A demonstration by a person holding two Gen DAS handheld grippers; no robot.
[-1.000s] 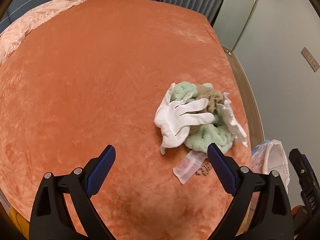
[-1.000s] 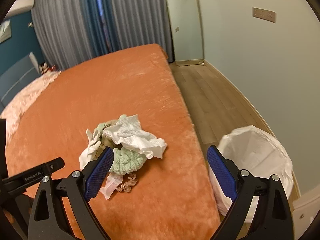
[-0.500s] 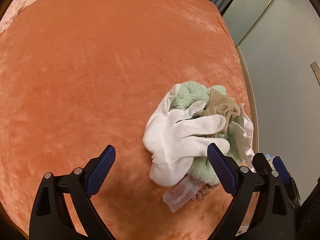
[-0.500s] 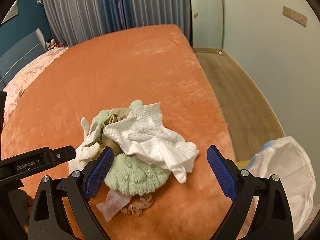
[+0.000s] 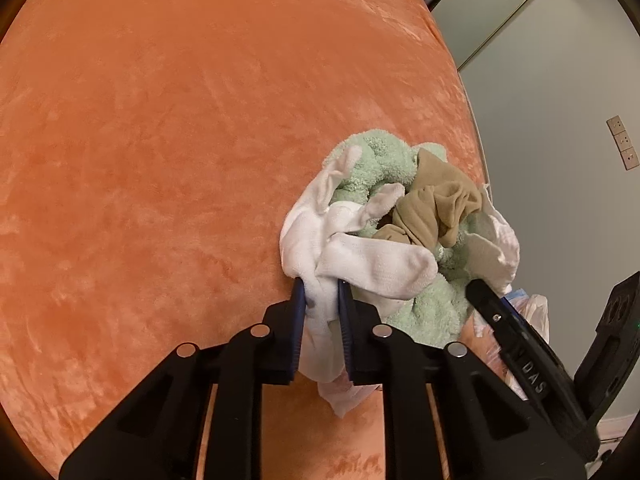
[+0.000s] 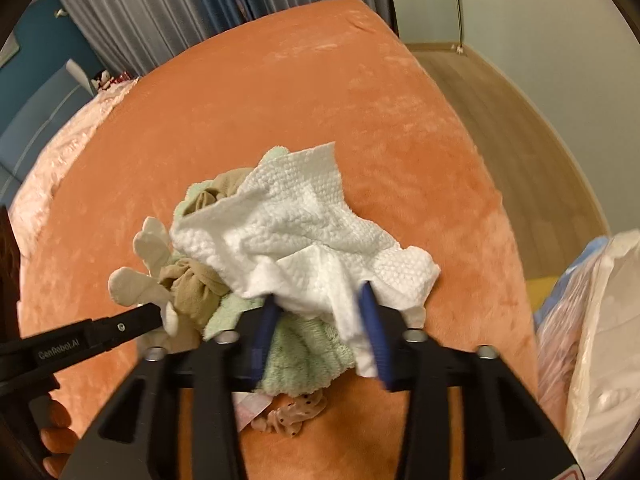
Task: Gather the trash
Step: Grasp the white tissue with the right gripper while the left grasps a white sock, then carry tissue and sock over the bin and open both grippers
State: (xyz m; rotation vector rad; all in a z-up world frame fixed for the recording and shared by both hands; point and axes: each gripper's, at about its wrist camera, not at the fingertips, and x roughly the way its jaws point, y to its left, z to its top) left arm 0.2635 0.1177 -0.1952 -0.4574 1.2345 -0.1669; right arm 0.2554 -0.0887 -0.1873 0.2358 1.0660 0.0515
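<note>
The left tool (image 5: pixel 320 300) had just been closing and its blue pads now pinched a fold of the white glove (image 5: pixel 360 256) at the near-left edge of the pile. The right tool (image 6: pixel 320 312) had likewise just been closing, and a bunch of the paper towel (image 6: pixel 304 224) sat gripped between its pads on the pile's other side.

The trash lay heaped on the orange bed (image 5: pixel 160 140), close to its near corner: glove, towel, a green cloth (image 5: pixel 380 160), a tan stocking (image 5: pixel 436 204) tangled through the middle, and a small wrapper (image 6: pixel 252 406) with a spotted scrap (image 6: pixel 296 416) on the bed beneath the right tool. The lined bin (image 6: pixel 600 320) stood just off the bed edge on the right.

The likely trouble was in the lift. Each tool held only one outer piece, so the cloth and stocking, merely resting in between, could sag out and drop back on the bed or onto the floor short of the bin. The towel was thin and bunched; a hard pull against the snagged stocking might tear it or slide it free of the pads. If the two tools rose unevenly or drew apart, the heap could split. The wrapper and scrap looked outside either grip and would probably stay behind, needing a second pass.
</note>
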